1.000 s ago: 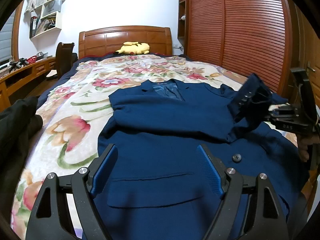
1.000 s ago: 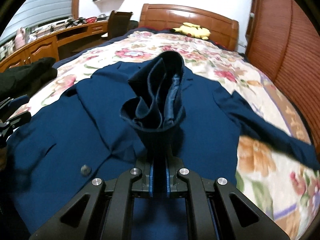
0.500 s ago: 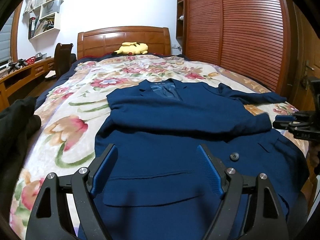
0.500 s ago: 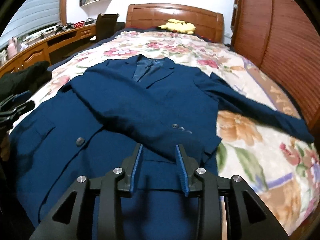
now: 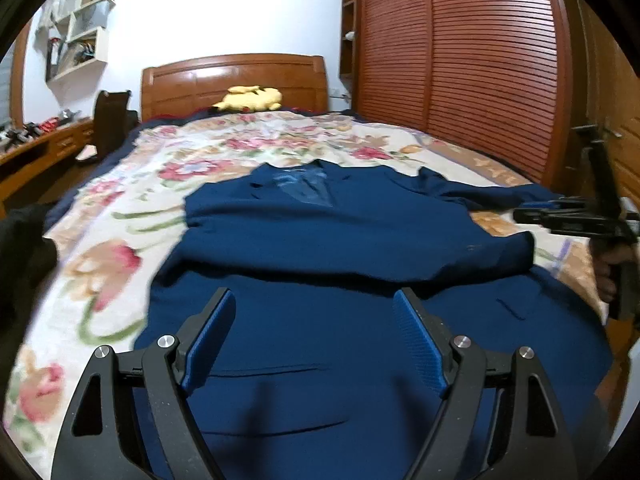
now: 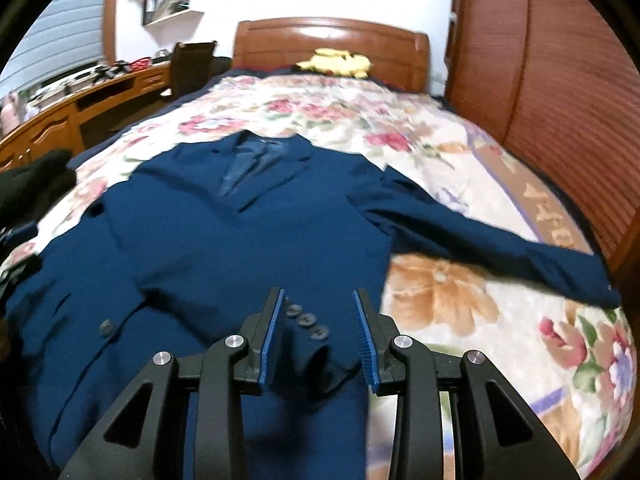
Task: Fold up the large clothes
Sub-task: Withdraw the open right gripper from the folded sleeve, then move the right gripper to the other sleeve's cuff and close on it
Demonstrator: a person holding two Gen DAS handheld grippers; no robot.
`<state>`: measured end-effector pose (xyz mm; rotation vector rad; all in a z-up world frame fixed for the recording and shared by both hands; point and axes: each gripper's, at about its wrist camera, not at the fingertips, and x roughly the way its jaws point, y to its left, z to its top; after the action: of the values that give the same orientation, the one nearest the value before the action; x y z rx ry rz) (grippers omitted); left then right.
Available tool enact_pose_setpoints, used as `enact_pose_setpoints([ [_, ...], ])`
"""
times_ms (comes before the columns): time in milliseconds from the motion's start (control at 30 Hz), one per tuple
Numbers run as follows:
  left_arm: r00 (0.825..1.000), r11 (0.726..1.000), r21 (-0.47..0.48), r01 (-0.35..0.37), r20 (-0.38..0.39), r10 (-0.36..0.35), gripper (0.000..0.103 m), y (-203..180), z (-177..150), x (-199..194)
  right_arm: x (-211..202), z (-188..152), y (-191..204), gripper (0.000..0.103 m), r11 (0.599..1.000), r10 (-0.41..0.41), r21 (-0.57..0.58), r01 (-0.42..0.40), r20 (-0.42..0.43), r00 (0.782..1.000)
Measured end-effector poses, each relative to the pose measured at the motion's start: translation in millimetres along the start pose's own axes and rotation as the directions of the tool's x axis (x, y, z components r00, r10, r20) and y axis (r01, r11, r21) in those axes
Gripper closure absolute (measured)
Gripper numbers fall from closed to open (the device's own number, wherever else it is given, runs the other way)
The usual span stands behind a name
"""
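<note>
Left wrist view: a bed (image 5: 120,216) covered by a floral bedspread (image 5: 224,160) is seen filling most of the frame, with a wooden headboard (image 5: 236,80) at its far end and a slatted wooden wardrobe (image 5: 460,52) along its right side. A navy blazer (image 5: 340,264) is laid front-up across the near half of the bed, collar toward the headboard. One sleeve (image 5: 360,248) is folded across the chest, its cuff lying near the blazer's right edge; the other sleeve (image 6: 480,240) is stretched out flat over the bedspread toward the wardrobe side. A yellow plush toy (image 5: 250,98) is set against the headboard. A dark garment (image 6: 36,176) is seen at the left edge of the bed.

The left gripper (image 5: 312,320) is held above the blazer's lower front, its blue-padded fingers (image 5: 210,340) spread wide apart with nothing between them. The right gripper (image 6: 318,320) is held over the folded sleeve's cuff (image 6: 308,344), its fingers parted on either side of it and not clamped. Four cuff buttons (image 6: 306,320) are seen between them, and one front button (image 6: 107,328) lies to the left.
</note>
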<state>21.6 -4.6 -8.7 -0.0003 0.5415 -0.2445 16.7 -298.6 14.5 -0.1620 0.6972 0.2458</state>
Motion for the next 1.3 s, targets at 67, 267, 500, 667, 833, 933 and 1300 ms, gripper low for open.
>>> enact_pose_setpoints([
  [67,1.000,1.000,-0.018,0.023,-0.007,-0.023,0.020,-2.6,1.4,3.5,10.3,1.0,-8.6,0.068,0.999,0.006,0.033,-0.005,-0.026,1.000],
  [267,0.999,0.999,-0.015,0.050,-0.014,-0.050,0.009,-14.4,6.0,12.3,25.6,-1.7,-13.0,0.068,0.996,0.072,0.062,-0.067,-0.078,0.994],
  [500,0.999,0.999,0.006,0.049,-0.010,-0.049,0.009,-23.7,8.4,14.3,11.1,-19.8,0.7,0.070,0.985,0.169,-0.012,-0.171,-0.117,0.979],
  [667,0.999,0.999,0.012,0.051,-0.012,-0.051,0.010,-29.3,9.4,17.1,8.0,-41.8,6.2,0.073,0.979,0.200,-0.018,-0.205,-0.156,0.967],
  [833,0.999,0.998,0.038,0.045,-0.023,-0.044,0.009,-38.0,9.1,21.4,-0.6,-43.0,5.6,0.073,0.977,0.201,-0.032,-0.210,-0.177,0.964],
  [933,0.999,0.998,0.045,0.041,-0.029,-0.039,0.009,-41.8,8.8,24.1,-10.0,-36.6,12.4,0.073,0.982,0.173,-0.053,-0.182,-0.154,0.973],
  [1300,0.999,0.999,0.034,0.015,-0.041,-0.014,0.010,-47.3,7.1,31.4,9.6,-37.3,26.6,0.073,0.991,0.094,-0.086,-0.104,-0.116,0.989],
])
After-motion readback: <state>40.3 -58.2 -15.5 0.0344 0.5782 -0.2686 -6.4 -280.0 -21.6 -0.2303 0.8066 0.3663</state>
